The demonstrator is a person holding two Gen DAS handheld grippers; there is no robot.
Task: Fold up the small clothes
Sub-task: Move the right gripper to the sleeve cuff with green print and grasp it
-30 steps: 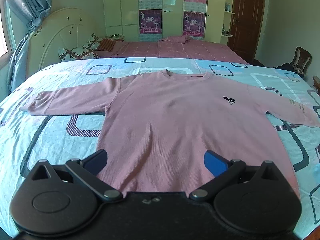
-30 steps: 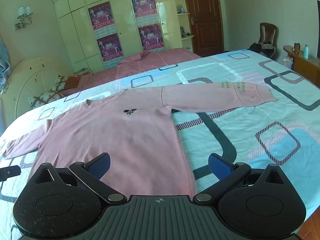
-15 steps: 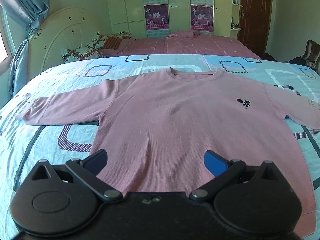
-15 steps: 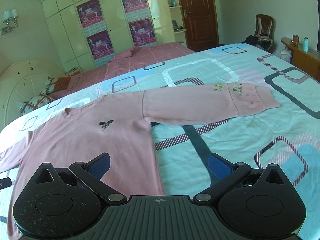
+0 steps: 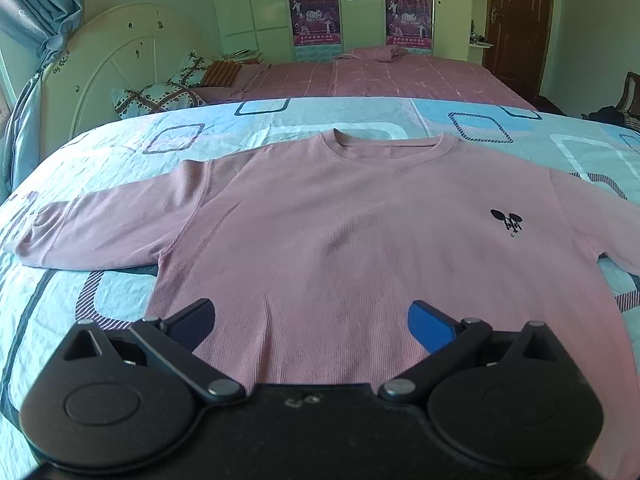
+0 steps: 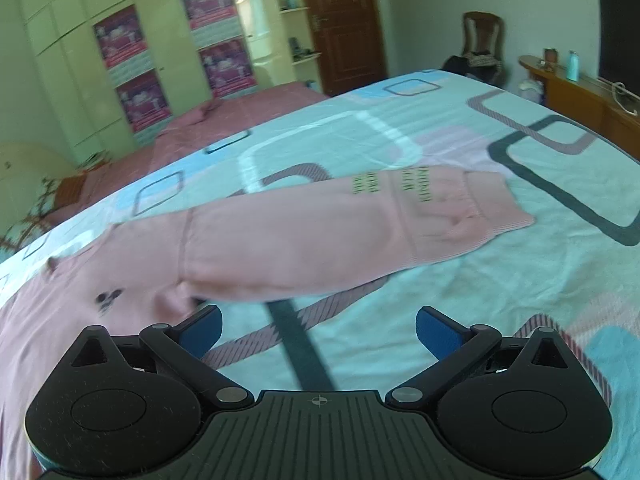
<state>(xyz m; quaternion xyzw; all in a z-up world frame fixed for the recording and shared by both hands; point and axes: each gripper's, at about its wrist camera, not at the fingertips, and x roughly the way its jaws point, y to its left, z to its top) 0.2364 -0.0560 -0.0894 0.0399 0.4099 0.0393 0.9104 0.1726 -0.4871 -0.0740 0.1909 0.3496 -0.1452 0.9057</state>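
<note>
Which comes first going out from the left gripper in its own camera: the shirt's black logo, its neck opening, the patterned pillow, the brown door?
From the left gripper, open over the pink shirt's lower part:
1. Black logo, right chest.
2. Neck opening, top centre of the shirt.
3. Patterned pillow, far left by the headboard.
4. Brown door, back right wall.
</note>
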